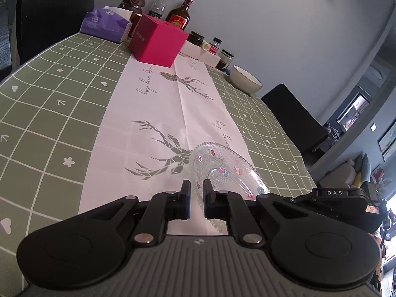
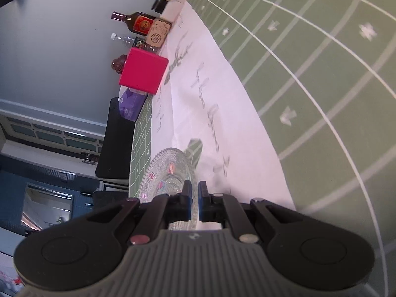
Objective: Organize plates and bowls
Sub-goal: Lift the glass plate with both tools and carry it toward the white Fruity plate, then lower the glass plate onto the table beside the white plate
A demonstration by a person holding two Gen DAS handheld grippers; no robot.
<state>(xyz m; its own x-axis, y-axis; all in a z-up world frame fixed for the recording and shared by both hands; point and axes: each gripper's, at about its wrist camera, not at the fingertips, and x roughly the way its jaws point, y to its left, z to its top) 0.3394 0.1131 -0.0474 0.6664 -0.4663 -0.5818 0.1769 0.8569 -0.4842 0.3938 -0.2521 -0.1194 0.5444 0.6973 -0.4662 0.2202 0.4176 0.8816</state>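
Note:
A clear glass plate point(image 1: 222, 170) with small pink and blue flowers is held tilted above the white table runner point(image 1: 158, 113). My right gripper point(image 2: 195, 198) is shut on the plate's rim point(image 2: 168, 173); its camera view is rolled sideways. The right gripper's body shows in the left wrist view point(image 1: 339, 200), at the plate's right edge. My left gripper point(image 1: 196, 193) stands at the plate's near left rim with a narrow gap between its fingers and nothing in it. A cream bowl point(image 1: 245, 79) sits far right on the green checked tablecloth point(image 1: 49, 113).
At the far end stand a pink box point(image 1: 156, 42), a purple tissue pack point(image 1: 106, 23), bottles point(image 1: 180, 12), jars point(image 1: 225, 59) and white boxes point(image 1: 195, 48). Black chairs stand at the far left point(image 1: 52, 17) and at the right point(image 1: 294, 116).

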